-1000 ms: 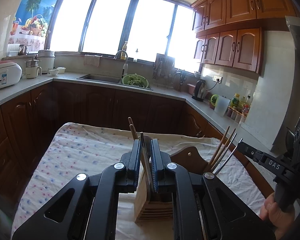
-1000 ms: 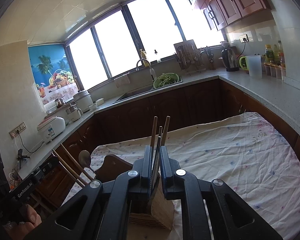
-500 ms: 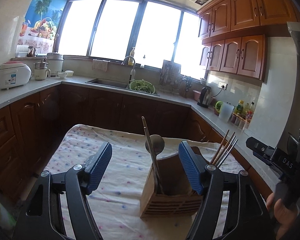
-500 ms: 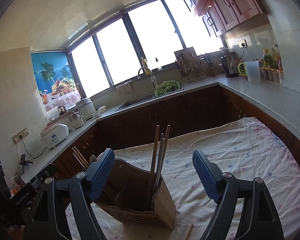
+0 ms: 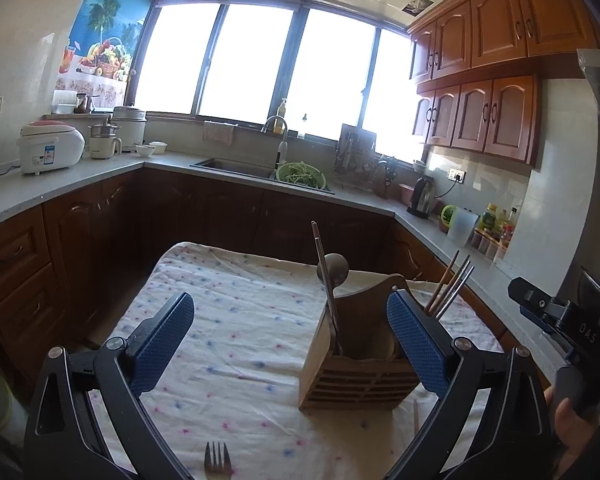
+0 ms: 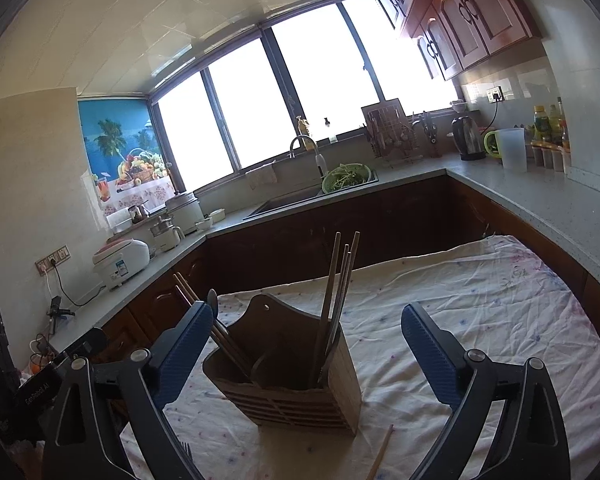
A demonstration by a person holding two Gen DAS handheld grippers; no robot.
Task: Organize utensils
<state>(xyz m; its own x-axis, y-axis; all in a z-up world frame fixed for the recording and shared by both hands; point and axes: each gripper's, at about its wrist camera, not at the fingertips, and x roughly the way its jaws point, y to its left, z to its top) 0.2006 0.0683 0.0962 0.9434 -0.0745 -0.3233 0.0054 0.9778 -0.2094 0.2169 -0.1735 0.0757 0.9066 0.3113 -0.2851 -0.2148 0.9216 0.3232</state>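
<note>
Both sets of fingers have just been opening and now stand wide with nothing between the pads: the left gripper [image 5: 290,340] and the right gripper [image 6: 306,352] each frame the wooden utensil holder [image 5: 358,364] without touching it. The holder stands upright on the cloth-covered bench [image 5: 236,320].

Step in hand, as judged: release is complete; next comes picking up the loose pieces. Draw each gripper clear of the upright handles before lowering, so the pads do not snag them. Approach the fork [image 5: 217,462] low and along its length; it lies flat on the cloth near the bench edge and will be hard to get under. Treat the loose chopstick [image 6: 380,456], lying just beside the holder's base, the same way.

Holder contents:
- One compartment: a spoon [image 5: 333,269] with its bowl up, plus a thin metal handle leaning beside it.
- Another compartment: a bundle of chopsticks [image 6: 338,288], standing tilted.
- Which divider separates them cannot be told exactly.
</note>
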